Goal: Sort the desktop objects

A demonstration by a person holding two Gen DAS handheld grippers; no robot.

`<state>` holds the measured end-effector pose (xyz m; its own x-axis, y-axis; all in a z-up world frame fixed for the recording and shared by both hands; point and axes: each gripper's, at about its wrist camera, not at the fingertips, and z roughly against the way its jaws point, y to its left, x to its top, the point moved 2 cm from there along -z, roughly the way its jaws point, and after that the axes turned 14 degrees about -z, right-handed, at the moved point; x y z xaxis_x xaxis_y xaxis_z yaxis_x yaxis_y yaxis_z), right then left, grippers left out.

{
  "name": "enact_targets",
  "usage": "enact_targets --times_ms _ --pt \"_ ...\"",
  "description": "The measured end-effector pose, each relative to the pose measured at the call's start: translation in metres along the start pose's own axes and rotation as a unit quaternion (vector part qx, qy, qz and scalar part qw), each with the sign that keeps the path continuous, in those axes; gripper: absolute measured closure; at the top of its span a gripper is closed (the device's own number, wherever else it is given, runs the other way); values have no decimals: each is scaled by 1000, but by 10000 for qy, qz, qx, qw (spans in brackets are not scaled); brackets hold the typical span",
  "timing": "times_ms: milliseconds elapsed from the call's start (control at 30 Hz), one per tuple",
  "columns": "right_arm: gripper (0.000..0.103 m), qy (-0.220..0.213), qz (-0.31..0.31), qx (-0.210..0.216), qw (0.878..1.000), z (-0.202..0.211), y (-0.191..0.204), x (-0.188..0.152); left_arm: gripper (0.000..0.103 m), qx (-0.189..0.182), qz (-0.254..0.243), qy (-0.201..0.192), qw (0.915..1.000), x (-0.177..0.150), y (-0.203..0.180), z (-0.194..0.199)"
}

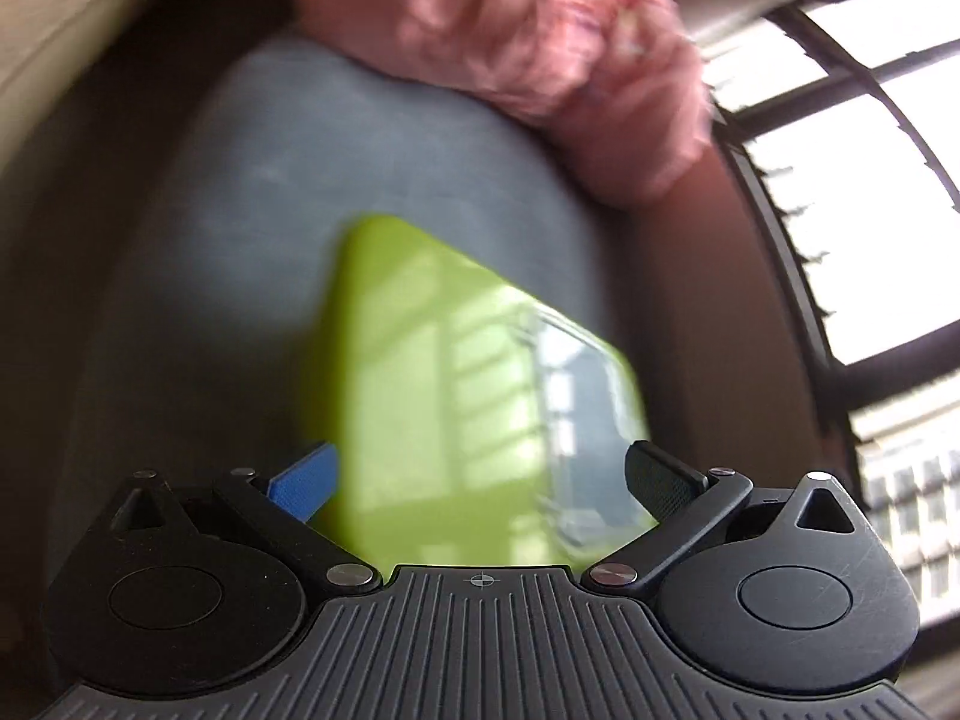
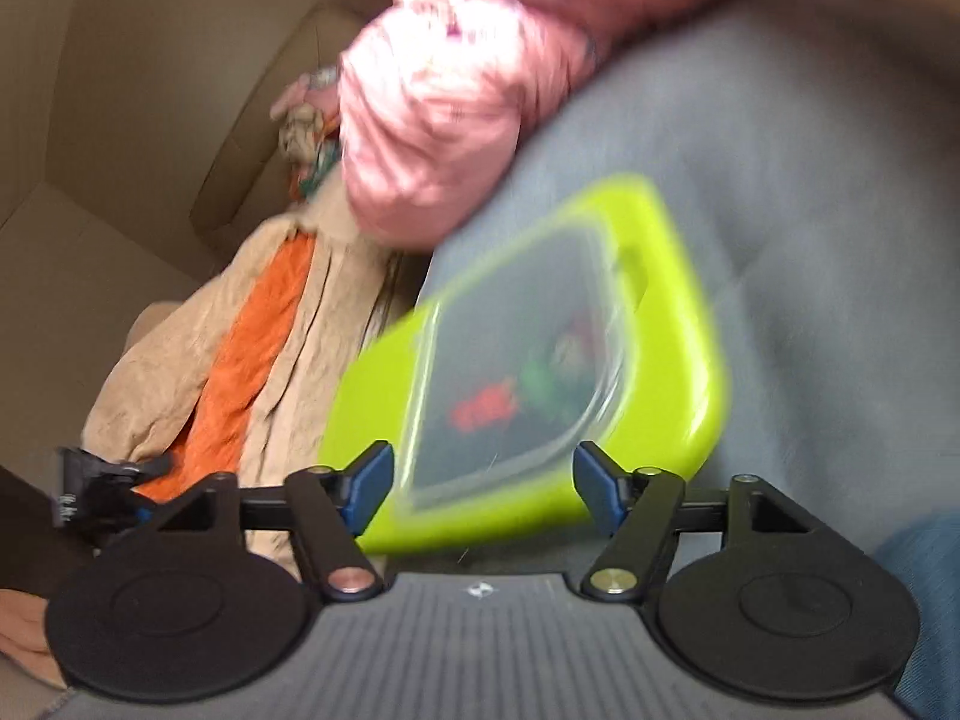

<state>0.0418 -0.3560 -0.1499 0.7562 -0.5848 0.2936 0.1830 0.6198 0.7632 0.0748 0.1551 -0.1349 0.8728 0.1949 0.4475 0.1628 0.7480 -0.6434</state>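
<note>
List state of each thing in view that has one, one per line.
green box: lid on, clear window shows coloured items inside, lying on the grey cushion
left gripper: open, fingers either side of the box end, pads not pressing
right gripper: open, box edge between the fingers, no grip visible
pink cloth: bunched up on the cushion
beige and orange cloth: crumpled in a heap

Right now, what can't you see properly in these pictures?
- Right wrist view: red and green things inside the green box are smeared by motion blur.
- Left wrist view: the box lid is washed out by window glare.
- Both views: whether the jaws touch the box; blur hides it.
- Left wrist view: pink cloth cut off by the top edge.
</note>
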Motion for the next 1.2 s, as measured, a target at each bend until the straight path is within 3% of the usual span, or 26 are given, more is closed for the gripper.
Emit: enact_targets --times_ms 100,200,333,567,767,933,1033,1200 --pt "30 -488 188 -450 9976 4 -5 26 0 136 382 107 9991 1 31 -20" --pt "30 -502 286 -805 9951 -14 -16 44 0 -34 628 322 9975 -1 43 -46" --pt "31 -262 108 -1016 9944 -48 -36 55 0 -811 895 498 9914 3 41 -78" --pt "31 285 -490 -251 9981 -97 -60 71 0 -761 518 953 9912 16 32 -109" --pt "33 1239 -665 484 9889 -129 -82 89 0 -1351 593 781 9860 24 47 -123" --pt "38 1263 -998 829 9835 -136 -95 96 0 -1189 252 821 9892 39 44 -143" --pt "40 1299 -1190 1093 9783 -142 -98 102 0 -1468 471 606 9862 57 48 -148" --pt "43 1239 -1407 1422 9719 -150 -98 112 0 -1235 113 414 9914 96 29 -156"
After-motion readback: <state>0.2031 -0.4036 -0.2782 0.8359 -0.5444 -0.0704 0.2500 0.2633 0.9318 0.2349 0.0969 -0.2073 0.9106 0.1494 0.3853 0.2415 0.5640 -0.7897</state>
